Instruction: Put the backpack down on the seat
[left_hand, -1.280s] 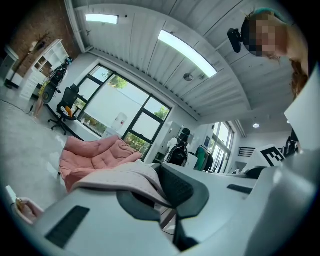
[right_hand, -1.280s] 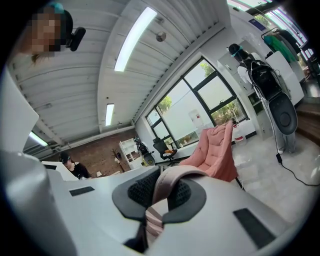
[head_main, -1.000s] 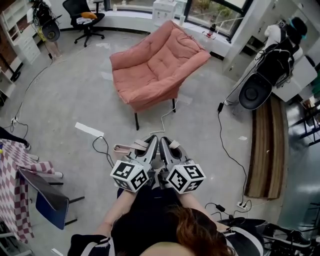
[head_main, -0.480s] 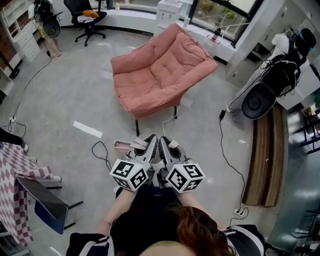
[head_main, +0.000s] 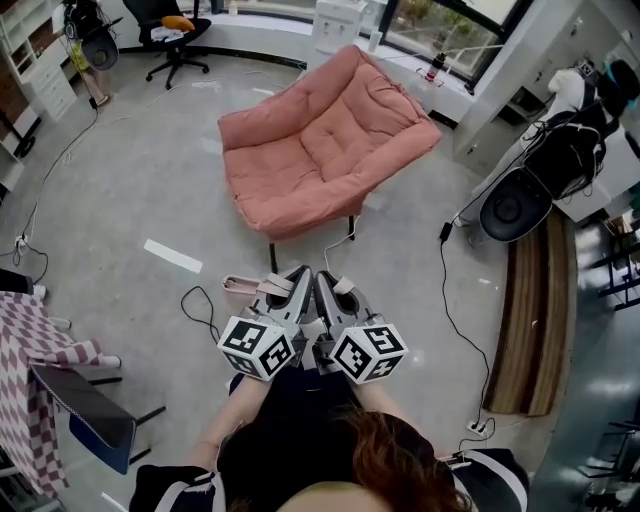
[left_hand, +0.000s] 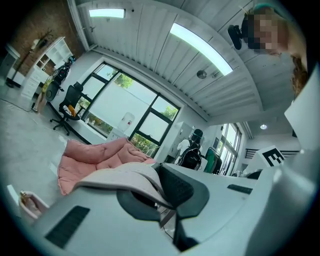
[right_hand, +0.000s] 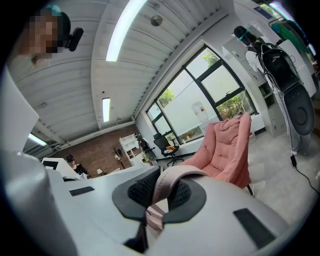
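A pink cushioned chair (head_main: 320, 140) stands on the grey floor ahead of me; it also shows in the left gripper view (left_hand: 95, 155) and the right gripper view (right_hand: 227, 145). Both grippers are held side by side close to my body. My left gripper (head_main: 301, 279) is shut on a pale beige backpack strap (left_hand: 125, 176). My right gripper (head_main: 329, 281) is shut on the other, pinkish strap (right_hand: 172, 181). Only the straps (head_main: 268, 288) stick out past the jaws; the backpack's body is hidden below the grippers.
A black cable (head_main: 205, 305) and a white cable (head_main: 335, 240) lie on the floor between me and the chair, and a white strip (head_main: 172, 256) to the left. A wooden bench (head_main: 545, 310) and a black round case (head_main: 513, 205) stand right. A blue seat (head_main: 85, 410) is lower left.
The floor strip and the blue seat have slid left and down in the head view. Both grippers keep their hold on the straps, still side by side.
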